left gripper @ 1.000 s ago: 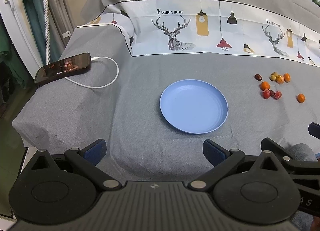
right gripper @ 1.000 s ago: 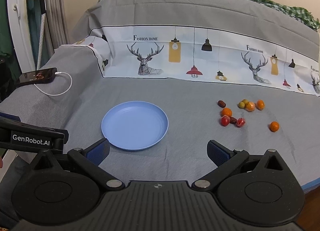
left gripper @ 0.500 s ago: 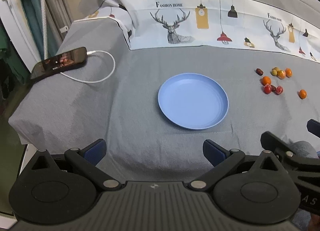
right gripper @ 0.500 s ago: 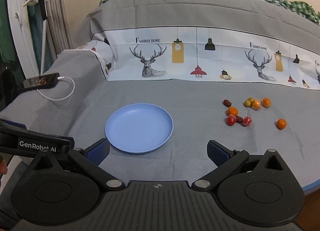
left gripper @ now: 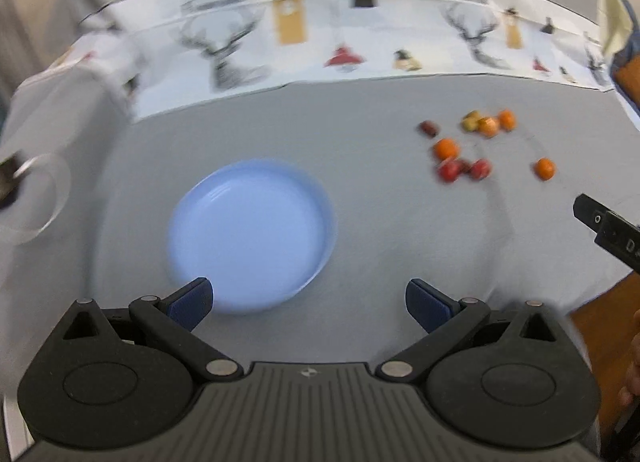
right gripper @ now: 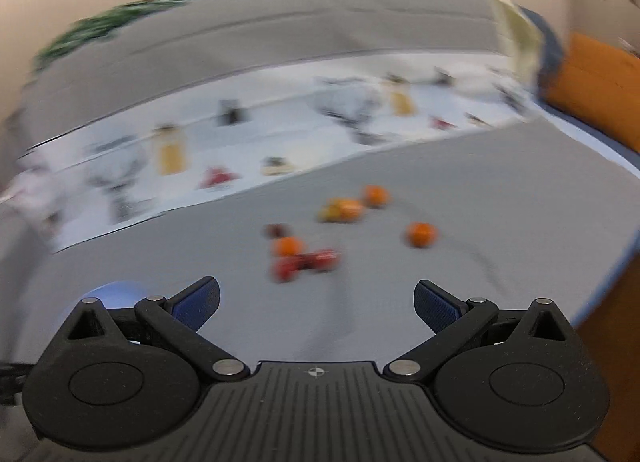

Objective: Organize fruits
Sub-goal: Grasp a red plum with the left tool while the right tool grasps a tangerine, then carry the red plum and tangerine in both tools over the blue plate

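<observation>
With nothing yet between their blue pads, both tools stood spread wide: the right hand-held gripper (right gripper: 316, 302) hung low over the grey bedcover (right gripper: 500, 202), its fingers framing the scattered fruits (right gripper: 320, 242) just ahead, which I took as the lining-up for a first pick. The left hand-held gripper (left gripper: 308, 302), likewise agape and carrying nothing, sat over the near rim of the blue plate (left gripper: 250, 234), perhaps to steady it or simply to wait.

The plate held no fruit at all. Everything lay loose on the cover, well to the right of the plate and farther off: a tight red pair (left gripper: 462, 170) with an orange one just beyond, a yellowish clump (left gripper: 486, 124) farther still, a dark piece (left gripper: 428, 128) at the left edge, and a lone orange (left gripper: 544, 169) apart at the right. Both views were smeared, so finer kinds I couldn't make out.
</observation>
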A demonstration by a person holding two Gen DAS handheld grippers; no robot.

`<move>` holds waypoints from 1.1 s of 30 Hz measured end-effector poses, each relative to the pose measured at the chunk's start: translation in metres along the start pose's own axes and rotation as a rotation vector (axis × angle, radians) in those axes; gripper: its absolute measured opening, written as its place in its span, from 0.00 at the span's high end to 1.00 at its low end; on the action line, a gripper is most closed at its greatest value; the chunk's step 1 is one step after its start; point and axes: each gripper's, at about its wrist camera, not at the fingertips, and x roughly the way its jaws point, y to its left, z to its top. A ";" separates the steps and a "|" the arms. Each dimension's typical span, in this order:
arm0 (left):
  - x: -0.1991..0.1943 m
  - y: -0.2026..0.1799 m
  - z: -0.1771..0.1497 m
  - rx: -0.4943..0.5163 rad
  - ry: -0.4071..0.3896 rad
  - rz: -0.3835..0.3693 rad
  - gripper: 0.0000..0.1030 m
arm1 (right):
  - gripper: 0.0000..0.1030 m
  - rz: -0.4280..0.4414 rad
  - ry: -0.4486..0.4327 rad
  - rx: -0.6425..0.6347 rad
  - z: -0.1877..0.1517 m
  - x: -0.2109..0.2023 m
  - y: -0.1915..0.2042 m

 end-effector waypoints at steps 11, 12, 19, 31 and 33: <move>0.166 -0.133 0.072 0.150 -0.012 -0.057 0.00 | 0.01 -0.122 0.238 0.131 -0.002 0.224 -0.088; 0.183 -0.139 0.077 0.150 0.000 -0.055 0.00 | 0.01 -0.115 0.256 0.128 -0.003 0.244 -0.091; 0.252 -0.160 0.095 0.181 0.030 -0.094 0.02 | 0.01 -0.170 0.251 0.062 -0.017 0.315 -0.088; 0.200 -0.145 0.098 0.176 -0.022 -0.228 0.71 | 0.66 -0.150 0.144 0.058 -0.006 0.275 -0.081; 0.170 -0.126 0.096 0.150 -0.037 -0.223 0.71 | 0.66 -0.144 0.102 0.077 0.005 0.249 -0.083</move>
